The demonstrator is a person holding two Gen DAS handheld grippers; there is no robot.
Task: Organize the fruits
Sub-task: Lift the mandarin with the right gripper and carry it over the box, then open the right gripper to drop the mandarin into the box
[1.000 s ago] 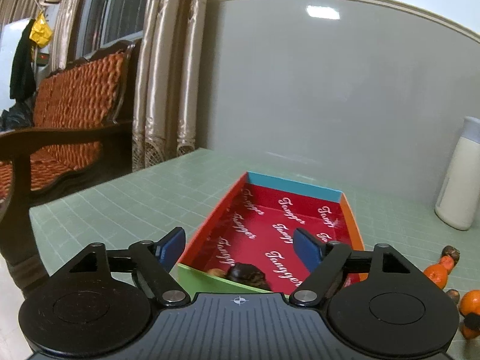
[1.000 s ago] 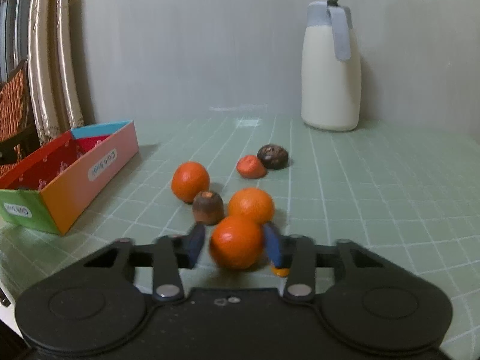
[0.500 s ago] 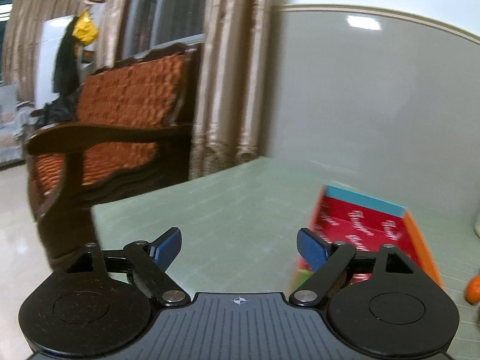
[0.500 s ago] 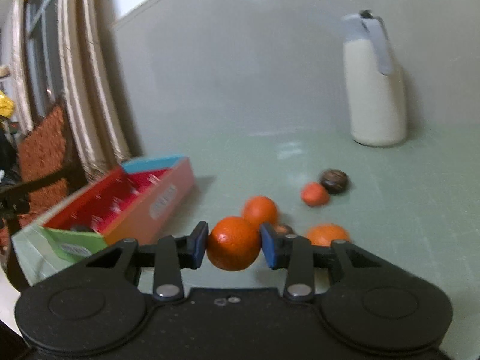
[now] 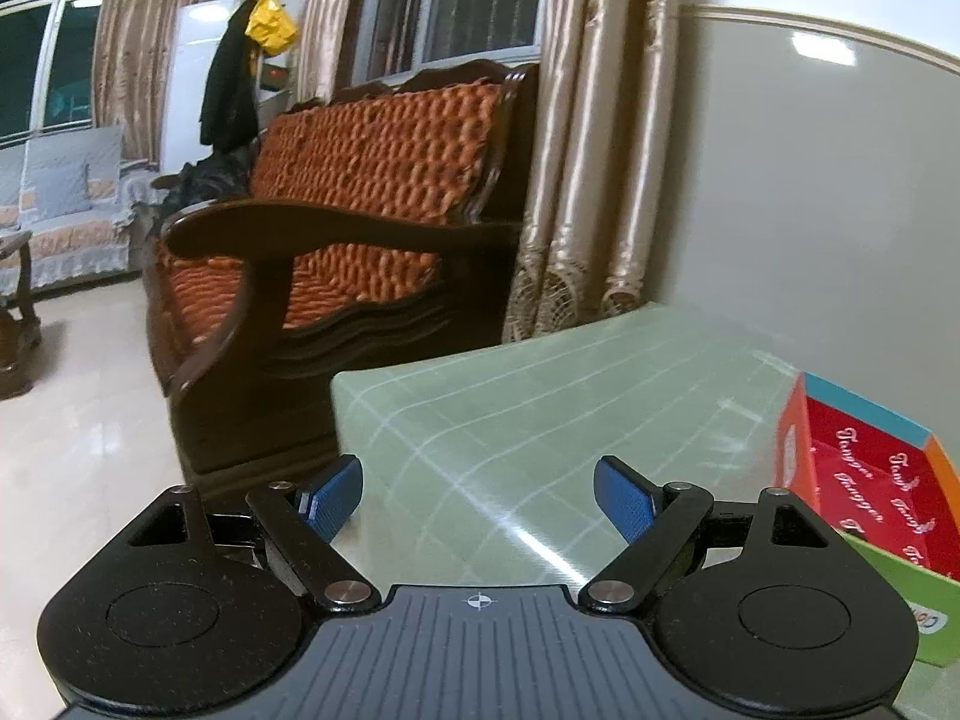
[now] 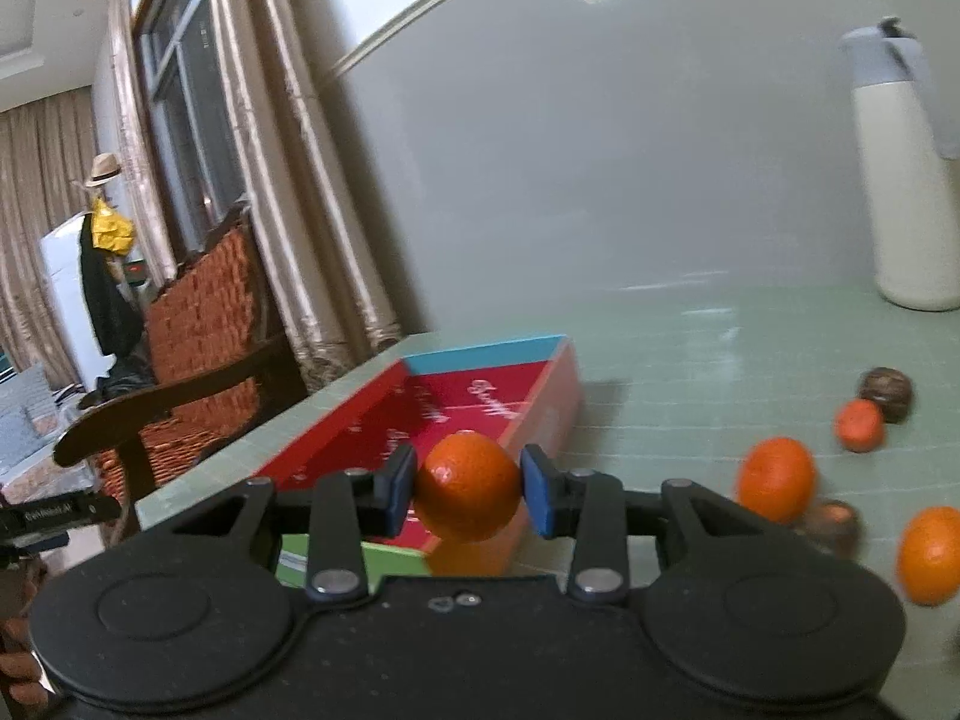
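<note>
Right gripper (image 6: 468, 492): clamped on one orange (image 6: 467, 495), carried above the near end of the box (image 6: 543, 420), whose long axis runs away from the gripper toward the table's far edge, so the drop spot lies just ahead and below. Left gripper (image 5: 480, 498): jaws wide with nothing between them, having just been opening, over the table (image 5: 540, 420) near its left corner, the box off to its right, so the right hand is the nearer. Loose on the table, right of the box: three more orange fruits (image 6: 776, 479) and two dark brown ones (image 6: 887, 393); one white flask (image 6: 906, 192) at the far edge.
</note>
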